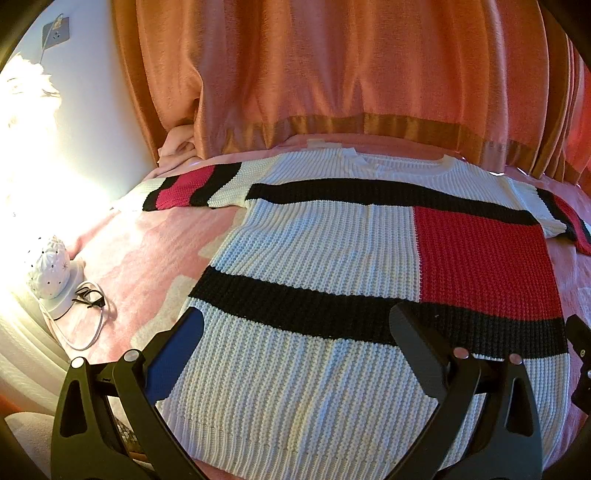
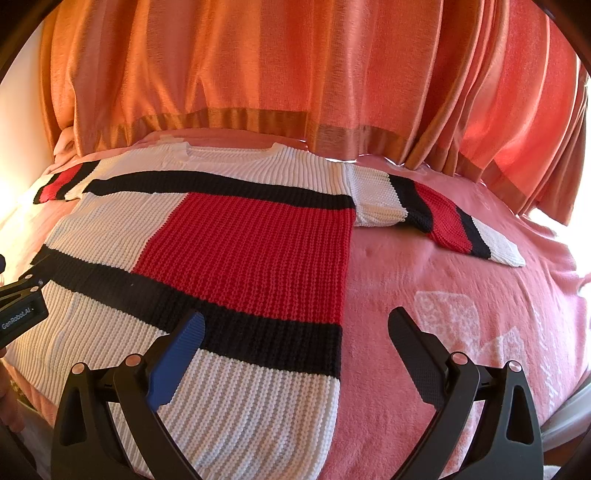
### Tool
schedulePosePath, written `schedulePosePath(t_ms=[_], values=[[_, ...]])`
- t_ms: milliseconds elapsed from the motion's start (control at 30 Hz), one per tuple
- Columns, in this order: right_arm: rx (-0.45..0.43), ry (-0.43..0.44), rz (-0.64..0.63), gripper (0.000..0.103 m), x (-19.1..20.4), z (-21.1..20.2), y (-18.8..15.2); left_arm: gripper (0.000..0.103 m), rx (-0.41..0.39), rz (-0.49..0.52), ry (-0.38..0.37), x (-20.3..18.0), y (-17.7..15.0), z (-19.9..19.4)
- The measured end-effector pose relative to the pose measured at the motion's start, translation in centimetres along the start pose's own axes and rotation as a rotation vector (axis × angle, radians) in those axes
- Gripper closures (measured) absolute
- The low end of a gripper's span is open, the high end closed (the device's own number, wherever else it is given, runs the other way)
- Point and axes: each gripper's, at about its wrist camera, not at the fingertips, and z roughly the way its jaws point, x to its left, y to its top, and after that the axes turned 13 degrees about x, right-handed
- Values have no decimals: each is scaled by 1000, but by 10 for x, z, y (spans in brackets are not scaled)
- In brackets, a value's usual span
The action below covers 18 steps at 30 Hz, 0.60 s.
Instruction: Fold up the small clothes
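A knitted sweater (image 1: 314, 251) in white, black and red lies flat on a pink blanket (image 1: 147, 251), neck away from me and both sleeves spread out. My left gripper (image 1: 295, 332) is open and empty, hovering over the sweater's lower white part near the hem. My right gripper (image 2: 295, 332) is open and empty above the sweater's (image 2: 240, 251) lower right corner, one finger over the knit and one over the blanket (image 2: 461, 295). The right sleeve (image 2: 436, 218) lies out to the right. The left gripper's body (image 2: 22, 310) shows at the left edge of the right wrist view.
Orange curtains (image 1: 332, 74) hang behind the bed, down to the blanket's far edge. A white perforated lamp (image 1: 50, 273) with a cable stands at the left of the bed by a bright wall. A wall socket (image 1: 55, 31) is at upper left.
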Motion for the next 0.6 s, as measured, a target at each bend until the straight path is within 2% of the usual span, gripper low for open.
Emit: schedulePosePath(t_ms=[600], values=[[0, -1, 0, 5, 1, 0, -1, 5, -1, 12, -3, -4, 1, 0]])
